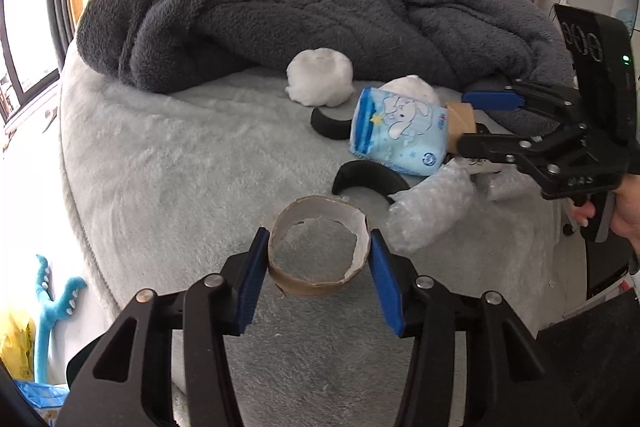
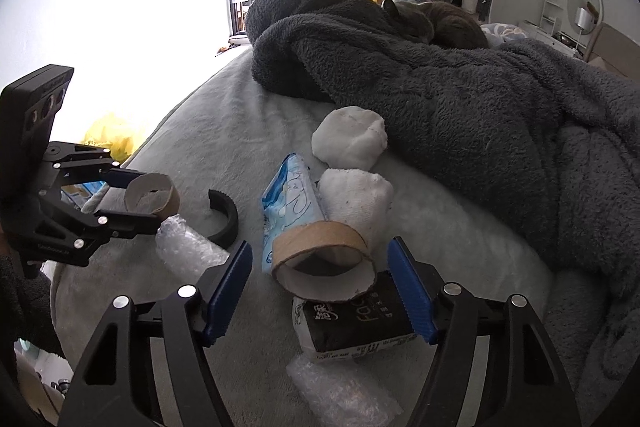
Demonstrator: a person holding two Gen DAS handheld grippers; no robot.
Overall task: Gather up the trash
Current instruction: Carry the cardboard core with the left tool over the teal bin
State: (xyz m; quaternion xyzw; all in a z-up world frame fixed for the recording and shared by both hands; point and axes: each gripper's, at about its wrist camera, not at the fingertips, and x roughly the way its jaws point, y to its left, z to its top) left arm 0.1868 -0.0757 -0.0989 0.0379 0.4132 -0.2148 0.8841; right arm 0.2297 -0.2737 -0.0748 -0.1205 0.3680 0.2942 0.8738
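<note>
Left hand-held gripper, left of the blue tissue pack, grips a torn cardboard ring between its pads. Right of the pack, the right hand-held gripper stands open around a second cardboard ring lying on a dark packet. Judged early: white wads, bubble wrap and the pack remain on the bed.

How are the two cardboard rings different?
The left gripper is shut on one brown cardboard tube ring, lifted off the grey bed cover. The other brown cardboard tube ring lies on the trash pile between the open right gripper's fingers, ungripped. The held ring has torn, ragged edges; the other looks neater. Both are short, hollow and brown.
</note>
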